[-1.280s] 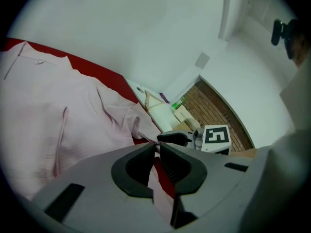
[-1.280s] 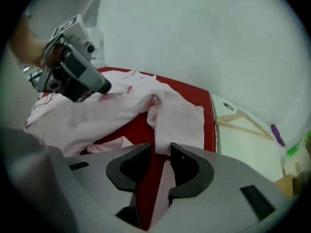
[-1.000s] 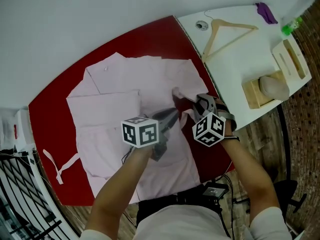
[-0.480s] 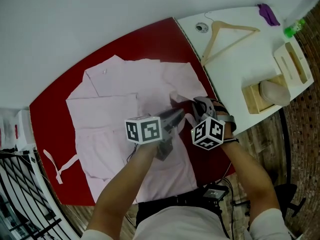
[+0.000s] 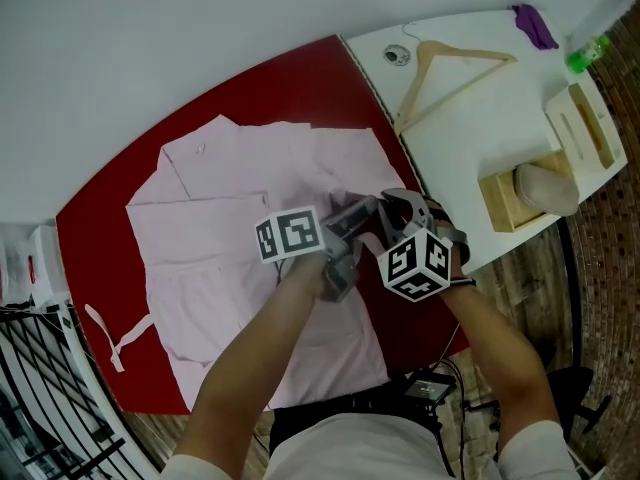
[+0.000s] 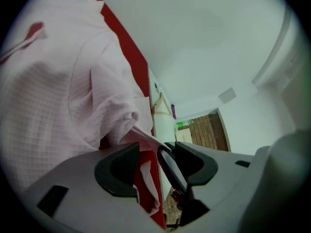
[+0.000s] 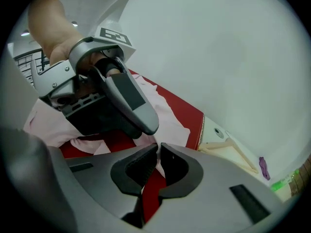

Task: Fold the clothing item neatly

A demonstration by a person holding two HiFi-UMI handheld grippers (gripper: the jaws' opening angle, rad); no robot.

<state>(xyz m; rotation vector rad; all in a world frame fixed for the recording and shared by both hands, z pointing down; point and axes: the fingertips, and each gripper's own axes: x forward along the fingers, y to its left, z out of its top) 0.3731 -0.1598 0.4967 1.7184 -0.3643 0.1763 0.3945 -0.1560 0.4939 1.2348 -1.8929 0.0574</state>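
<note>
Grey left gripper (image 6: 150, 152): jaws wide apart, just been opening; a loose fold of shirt (image 6: 58, 106) lies between them, unpinched.
Right gripper (image 7: 158, 152): jaws just been closing, almost together, nipping a thin pink edge of the cloth.
Weave: the waffle grid shows only in the left gripper view.
Layout: only the head view shows the shirt spread on the red table (image 5: 95, 228), bunched at the grippers.
Beyond: a wooden hanger (image 5: 465, 51) on the white table (image 5: 450, 138).
</note>
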